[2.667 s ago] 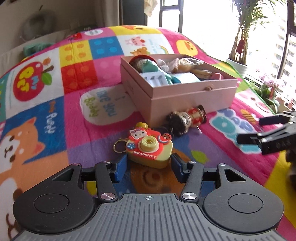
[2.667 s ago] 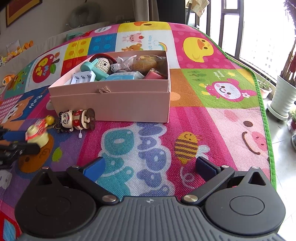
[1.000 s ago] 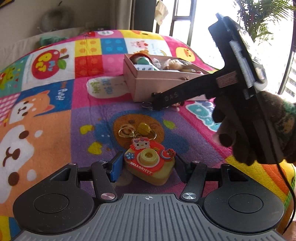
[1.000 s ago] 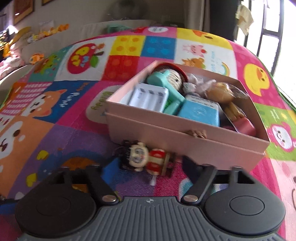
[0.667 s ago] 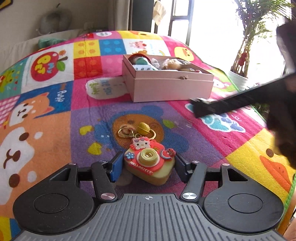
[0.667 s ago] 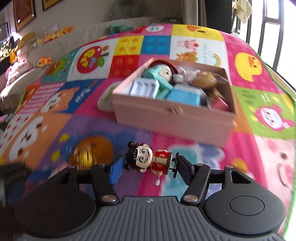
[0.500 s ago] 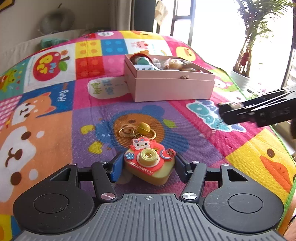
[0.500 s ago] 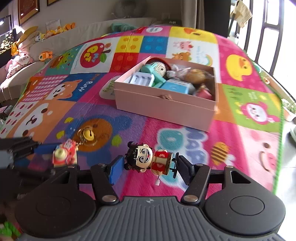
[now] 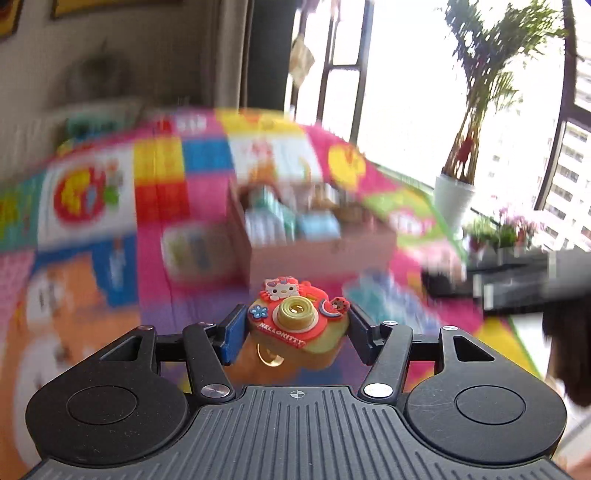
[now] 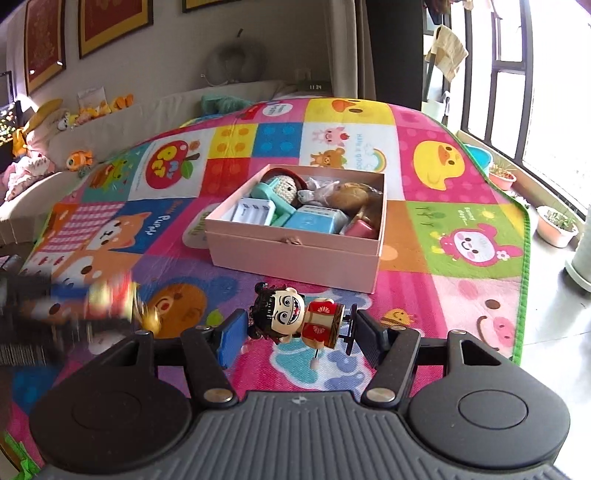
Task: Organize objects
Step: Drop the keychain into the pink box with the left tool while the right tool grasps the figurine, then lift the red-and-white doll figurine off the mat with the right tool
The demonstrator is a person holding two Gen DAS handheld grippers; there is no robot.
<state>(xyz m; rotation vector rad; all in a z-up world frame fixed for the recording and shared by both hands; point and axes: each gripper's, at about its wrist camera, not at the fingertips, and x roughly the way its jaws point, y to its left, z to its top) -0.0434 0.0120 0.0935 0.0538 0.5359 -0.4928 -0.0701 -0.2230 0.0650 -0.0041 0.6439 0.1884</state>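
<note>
Fingers [image 9: 232,334] of my left gripper [image 9: 295,334] are clamped on a Hello Kitty toy camera [image 9: 297,326], held up off the play mat [image 9: 166,206]; a gold charm [image 9: 269,356] dangles under it. My right gripper [image 10: 295,338] has its fingers [image 10: 231,341] narrowed onto a wind-up doll [image 10: 295,319], gripped lengthwise, head to the left, above the mat. Ahead of both sits an open pink box [image 10: 295,254] on the mat, holding a crocheted doll [image 10: 284,190], a white case [image 10: 253,212], a light blue box [image 10: 319,221], a brown plush [image 10: 349,197] and a pink block [image 10: 362,229]. The left view is badly blurred. A potted palm [image 9: 461,184] stands by the windows; framed pictures [image 10: 107,24] hang on the wall.
</note>
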